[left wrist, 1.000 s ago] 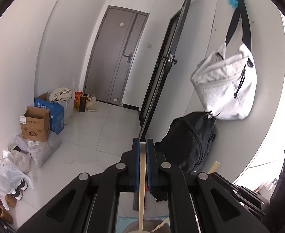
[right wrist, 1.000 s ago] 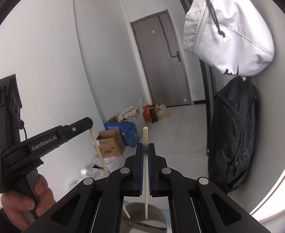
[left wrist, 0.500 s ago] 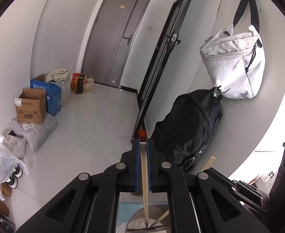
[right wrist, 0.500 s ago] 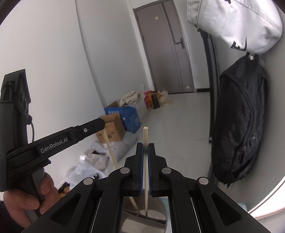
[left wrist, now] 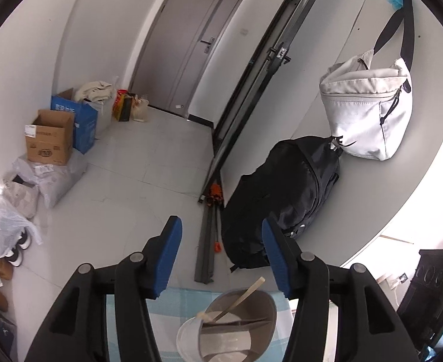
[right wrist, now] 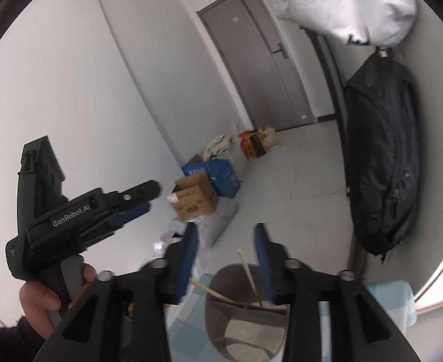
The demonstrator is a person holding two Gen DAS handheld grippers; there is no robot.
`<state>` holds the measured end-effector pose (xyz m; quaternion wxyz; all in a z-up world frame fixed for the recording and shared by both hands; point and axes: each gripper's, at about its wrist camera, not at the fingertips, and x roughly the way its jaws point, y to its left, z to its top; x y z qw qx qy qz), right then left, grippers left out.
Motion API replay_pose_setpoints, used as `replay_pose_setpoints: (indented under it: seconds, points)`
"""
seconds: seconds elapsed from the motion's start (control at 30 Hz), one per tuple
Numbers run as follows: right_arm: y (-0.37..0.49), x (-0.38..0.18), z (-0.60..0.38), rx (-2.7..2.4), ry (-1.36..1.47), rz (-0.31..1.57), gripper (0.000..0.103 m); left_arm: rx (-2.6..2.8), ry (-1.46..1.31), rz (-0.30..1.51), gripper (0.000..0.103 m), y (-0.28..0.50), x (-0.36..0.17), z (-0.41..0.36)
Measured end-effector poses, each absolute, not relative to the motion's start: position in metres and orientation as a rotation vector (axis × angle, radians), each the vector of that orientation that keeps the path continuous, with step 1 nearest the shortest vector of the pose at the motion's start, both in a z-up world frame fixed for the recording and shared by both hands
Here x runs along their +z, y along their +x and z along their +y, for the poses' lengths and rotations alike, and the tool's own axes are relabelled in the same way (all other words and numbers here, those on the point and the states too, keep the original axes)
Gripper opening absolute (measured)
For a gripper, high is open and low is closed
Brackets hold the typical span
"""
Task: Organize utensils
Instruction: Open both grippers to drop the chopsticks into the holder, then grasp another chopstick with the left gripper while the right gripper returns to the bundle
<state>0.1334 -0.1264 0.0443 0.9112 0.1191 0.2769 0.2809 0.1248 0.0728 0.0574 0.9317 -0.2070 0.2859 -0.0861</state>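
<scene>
with both sets of jaws standing wide apart and nothing between them, the left gripper (left wrist: 221,253) and right gripper (right wrist: 226,250) hover just above the grey utensil holder (left wrist: 230,328) at the bottom centre of each wrist view. two pale chopsticks sit in the holder: in the left view one chopstick (left wrist: 236,298) leans toward the upper right over the rim; in the right view a second chopstick (right wrist: 250,277) stands steeper beside a flatter one (right wrist: 207,291). judgement: the drop-in step looks finished for this pair, and the step in hand is clearing off. next move likely calls for lifting straight up before turning away, so no finger clips the protruding stick ends. the holder has an inner divider; which compartment each stick occupies cannot be told. it stands on a light blue checked cloth (left wrist: 188,298), whose far edge lies just past the holder, with floor beyond. open room lies above; the left gripper's body, lower left in the right view, is near, so sideways travel is tight.
</scene>
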Motion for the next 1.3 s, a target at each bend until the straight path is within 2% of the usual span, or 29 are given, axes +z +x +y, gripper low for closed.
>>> replay_pose_setpoints:
  seconds: [0.03, 0.1, 0.67, 0.77, 0.8, 1.1, 1.3]
  points:
    - [0.128, 0.045, -0.130, 0.572, 0.248, 0.569, 0.051, -0.168, -0.419, 0.582, 0.052, 0.122, 0.059, 0.073]
    - [0.121, 0.047, -0.134, 0.566, 0.251, 0.567, 0.052, -0.143, -0.402, 0.577, 0.064, 0.114, 0.064, 0.071]
    - [0.048, 0.064, -0.154, 0.528, 0.251, 0.522, 0.076, -0.071, -0.349, 0.573, 0.067, 0.058, 0.073, 0.064]
    - [0.039, 0.063, -0.156, 0.524, 0.246, 0.514, 0.084, -0.058, -0.347, 0.569, 0.080, 0.048, 0.071, 0.065]
    - [0.037, 0.062, -0.157, 0.525, 0.245, 0.510, 0.085, -0.054, -0.348, 0.564, 0.081, 0.045, 0.070, 0.065]
    - [0.018, 0.039, -0.161, 0.513, 0.244, 0.517, 0.098, -0.029, -0.318, 0.596, 0.081, 0.025, 0.048, 0.065]
    - [0.012, 0.013, -0.160, 0.514, 0.225, 0.573, 0.099, -0.020, -0.308, 0.703, 0.081, 0.020, 0.014, 0.062]
